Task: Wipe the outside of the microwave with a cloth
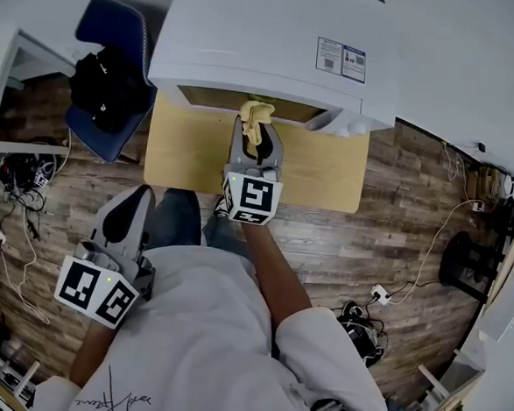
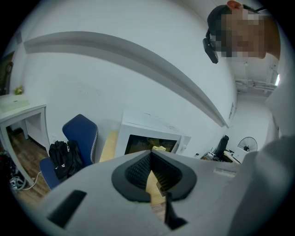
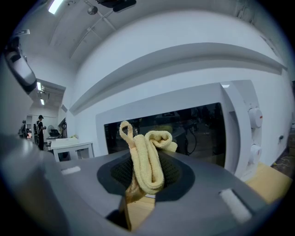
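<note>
- Idleness first: the left tongs (image 1: 140, 196) hang low by the person's hip, well back from the surface (image 1: 183, 151), with both jaws drawn together on nothing.
- Further forward, the right tongs (image 1: 256, 132) reach out over the surface and are clamped on the cloth (image 1: 256, 118), a yellow terry rag folded into a thick band.
- The cloth looks soft, light and floppy. I'd expect it to sag and bunch instead of keeping an edge, so the mid-fold grip it has now seems sensible, with a good wad left proud of the tips to press against the casing.
- Its long axis runs along the jaws. One rounded fold and a small hanging loop stick out past the tips, and a tail droops below them. The free end points at the front of the microwave.
- The microwave (image 1: 277, 43) comes next, a white box at the back of the surface. Its dark door glass (image 3: 193, 129) faces the tongs squarely, and two knobs (image 3: 255, 118) sit on the panel to the right.
- The cloth is just short of the door, and I can't tell from where I stand whether it is touching.
- Off to the left, beyond the surface's end, is a blue chair (image 1: 120, 24) with a black bag (image 1: 103, 84) on its seat.
</note>
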Demonstrator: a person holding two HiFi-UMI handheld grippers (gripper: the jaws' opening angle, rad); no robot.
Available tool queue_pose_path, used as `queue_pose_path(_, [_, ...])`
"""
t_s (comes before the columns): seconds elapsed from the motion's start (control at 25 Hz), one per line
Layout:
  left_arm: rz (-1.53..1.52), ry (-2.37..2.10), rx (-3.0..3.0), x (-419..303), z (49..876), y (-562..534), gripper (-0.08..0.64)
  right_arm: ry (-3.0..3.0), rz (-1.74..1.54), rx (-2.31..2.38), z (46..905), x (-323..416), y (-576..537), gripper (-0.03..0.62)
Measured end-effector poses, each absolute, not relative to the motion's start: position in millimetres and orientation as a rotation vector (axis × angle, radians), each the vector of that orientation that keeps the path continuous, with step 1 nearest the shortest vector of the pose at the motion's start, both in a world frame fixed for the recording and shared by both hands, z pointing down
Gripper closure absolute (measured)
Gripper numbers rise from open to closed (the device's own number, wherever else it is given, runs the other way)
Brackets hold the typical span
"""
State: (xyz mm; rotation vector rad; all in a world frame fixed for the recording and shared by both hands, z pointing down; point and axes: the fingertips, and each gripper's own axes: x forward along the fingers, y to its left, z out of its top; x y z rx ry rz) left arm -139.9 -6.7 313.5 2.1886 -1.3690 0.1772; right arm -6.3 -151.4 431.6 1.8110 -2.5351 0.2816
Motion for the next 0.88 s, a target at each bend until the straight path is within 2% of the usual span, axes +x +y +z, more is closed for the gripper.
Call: queue_pose_path(0.88, [0.161,-1.485,2.050,-189,326,-19,0.565,-2.734,0.308,1.429,442,-130,-155,0.483])
